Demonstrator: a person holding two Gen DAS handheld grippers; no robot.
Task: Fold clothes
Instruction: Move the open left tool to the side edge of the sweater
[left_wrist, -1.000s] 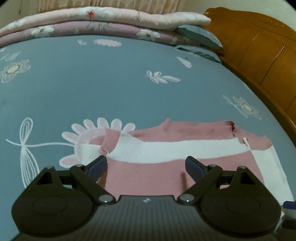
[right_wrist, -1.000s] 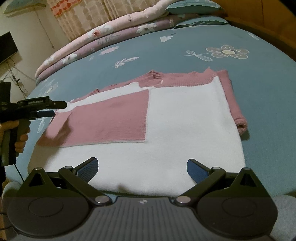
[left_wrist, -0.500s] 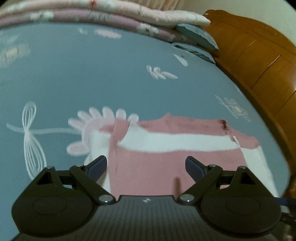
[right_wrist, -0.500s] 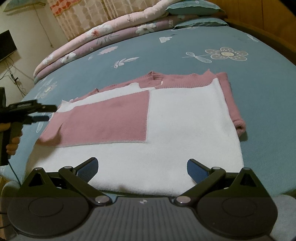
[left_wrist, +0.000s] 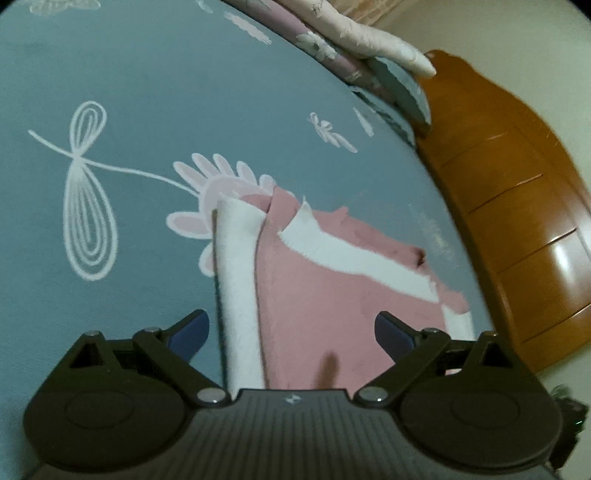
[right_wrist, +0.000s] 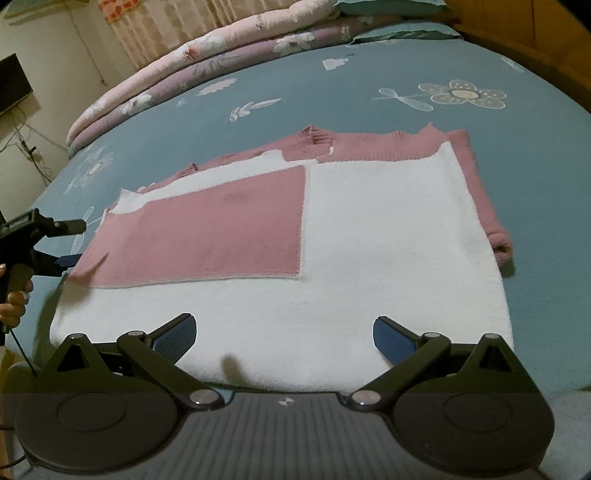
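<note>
Since the sweater (right_wrist: 332, 236) lies flat on the bed (right_wrist: 332, 96) with its long axis running left to right before us, our left claw (right_wrist: 66, 242) sits just beside its left edge, nearer the pink panel. Both it and our right claw (right_wrist: 284, 334), at the near white hem, gape wide, grasping nothing.

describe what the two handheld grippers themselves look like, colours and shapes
Both match: the right gripper has a ribbed dark grey body with a small white logo, two round black discs, black linkage arms with silver pivots, and blue-padded jaws. The left gripper is the same; from the right wrist view it shows a pistol-style handle and a thin black cable.
</note>
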